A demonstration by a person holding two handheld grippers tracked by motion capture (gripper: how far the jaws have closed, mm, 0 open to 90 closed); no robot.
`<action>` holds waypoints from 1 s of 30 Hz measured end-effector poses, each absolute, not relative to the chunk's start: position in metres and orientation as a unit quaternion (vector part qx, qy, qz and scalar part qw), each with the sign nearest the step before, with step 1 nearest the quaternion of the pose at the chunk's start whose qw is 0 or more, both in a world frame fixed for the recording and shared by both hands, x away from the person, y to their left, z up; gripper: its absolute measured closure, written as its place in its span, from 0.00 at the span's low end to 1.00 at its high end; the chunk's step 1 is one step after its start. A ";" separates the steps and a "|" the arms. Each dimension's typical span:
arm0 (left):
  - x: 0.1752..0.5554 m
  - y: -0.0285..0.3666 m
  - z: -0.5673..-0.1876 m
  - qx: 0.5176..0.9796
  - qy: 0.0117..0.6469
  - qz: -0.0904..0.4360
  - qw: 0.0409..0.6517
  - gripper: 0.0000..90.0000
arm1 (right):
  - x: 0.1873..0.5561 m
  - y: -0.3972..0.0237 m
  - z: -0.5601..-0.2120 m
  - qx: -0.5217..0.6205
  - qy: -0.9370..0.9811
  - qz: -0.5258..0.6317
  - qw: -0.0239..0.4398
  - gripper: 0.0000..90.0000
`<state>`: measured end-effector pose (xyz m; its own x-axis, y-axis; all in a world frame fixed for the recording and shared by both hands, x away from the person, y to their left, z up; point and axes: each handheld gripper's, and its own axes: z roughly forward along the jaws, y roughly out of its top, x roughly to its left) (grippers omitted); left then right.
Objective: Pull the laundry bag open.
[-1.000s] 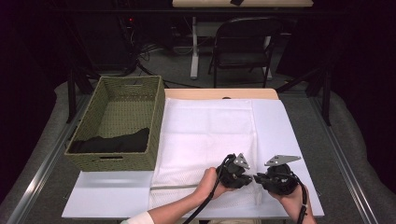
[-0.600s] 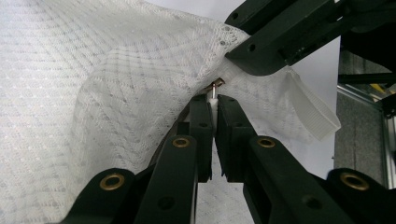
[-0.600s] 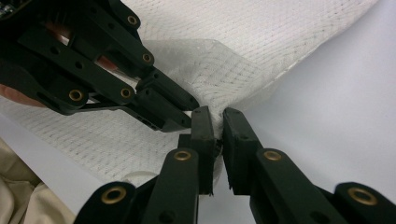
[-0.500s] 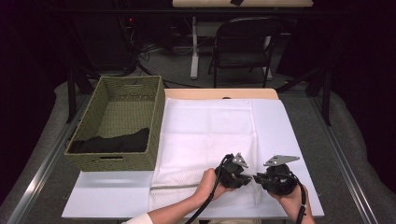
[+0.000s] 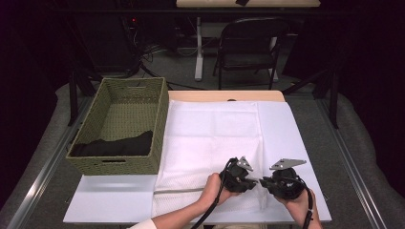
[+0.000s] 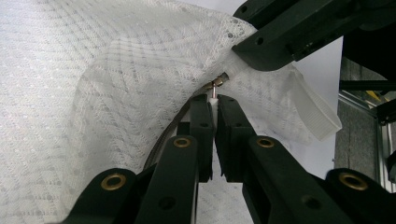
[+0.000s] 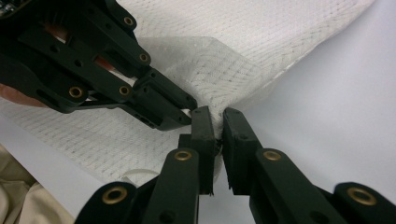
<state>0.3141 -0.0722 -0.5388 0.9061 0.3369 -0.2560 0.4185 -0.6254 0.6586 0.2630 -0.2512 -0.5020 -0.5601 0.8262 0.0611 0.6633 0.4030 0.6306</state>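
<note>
A dark room with a folding chair (image 5: 250,45) lies beyond the white table (image 5: 291,138). From above, little separates this moment from the two earlier frames: both hands stay put at the near edge, so the work sits at the grasp, with no pull begun. The white mesh bag (image 5: 210,143) spreads ahead of both tools, and the woven basket (image 5: 119,126) stands well to the left of the left gripper (image 5: 255,180), which meets the right gripper (image 5: 262,182) tip to tip.

In the left gripper view, the left gripper (image 6: 215,105) is pinched nearly closed on the zipper pull (image 6: 217,83) at the bag's corner.

In the right gripper view, the right gripper (image 7: 216,116) is clamped on the mesh fold just beside the other's tips.
</note>
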 end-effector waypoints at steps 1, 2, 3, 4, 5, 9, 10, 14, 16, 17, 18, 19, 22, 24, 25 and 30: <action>0.314 -0.072 -0.539 0.900 0.211 -0.052 0.378 0.95 | 0.263 -0.251 -0.502 0.452 0.826 0.309 0.133 0.93; 0.315 -0.071 -0.539 0.901 0.215 -0.052 0.374 0.95 | 0.263 -0.251 -0.501 0.451 0.828 0.306 0.134 0.93; 0.315 -0.071 -0.539 0.901 0.215 -0.052 0.374 0.95 | 0.263 -0.251 -0.501 0.451 0.828 0.306 0.134 0.93; 0.316 -0.070 -0.540 0.900 0.214 -0.056 0.377 0.95 | 0.263 -0.252 -0.501 0.452 0.826 0.309 0.133 0.93; 0.316 -0.070 -0.540 0.900 0.214 -0.056 0.377 0.95 | 0.263 -0.252 -0.501 0.452 0.826 0.309 0.133 0.93; 0.316 -0.069 -0.541 0.899 0.220 -0.052 0.374 0.95 | 0.263 -0.253 -0.501 0.453 0.826 0.307 0.136 0.93; 0.316 -0.068 -0.541 0.899 0.220 -0.053 0.375 0.95 | 0.263 -0.253 -0.501 0.454 0.826 0.306 0.135 0.93; 0.316 -0.066 -0.542 0.902 0.220 -0.047 0.369 0.95 | 0.263 -0.254 -0.501 0.454 0.826 0.305 0.136 0.93; 0.317 -0.064 -0.542 0.903 0.219 -0.045 0.368 0.95 | 0.263 -0.254 -0.501 0.455 0.826 0.304 0.137 0.93; 0.317 -0.064 -0.542 0.903 0.219 -0.045 0.368 0.95 | 0.263 -0.254 -0.501 0.456 0.825 0.305 0.137 0.93; 0.316 -0.063 -0.542 0.902 0.223 -0.046 0.366 0.95 | 0.263 -0.254 -0.501 0.456 0.825 0.305 0.136 0.93; 0.316 -0.063 -0.542 0.902 0.223 -0.046 0.366 0.95 | 0.263 -0.254 -0.501 0.456 0.825 0.305 0.136 0.93; 0.316 -0.062 -0.543 0.902 0.223 -0.044 0.366 0.95 | 0.263 -0.254 -0.502 0.456 0.826 0.304 0.136 0.93; 0.316 -0.060 -0.543 0.904 0.221 -0.044 0.364 0.95 | 0.263 -0.254 -0.502 0.455 0.826 0.302 0.138 0.93; 0.316 -0.060 -0.543 0.903 0.222 -0.044 0.365 0.95 | 0.263 -0.255 -0.502 0.456 0.826 0.302 0.138 0.93; 0.317 -0.058 -0.542 0.903 0.223 -0.042 0.364 0.95 | 0.263 -0.256 -0.502 0.455 0.827 0.299 0.140 0.93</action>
<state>0.3167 -0.0581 -0.5422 0.8972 0.3720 -0.2382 0.4332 -0.6356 0.6391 0.2635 -0.2557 -0.5018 -0.5468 0.8362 0.0413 0.6693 0.4069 0.6216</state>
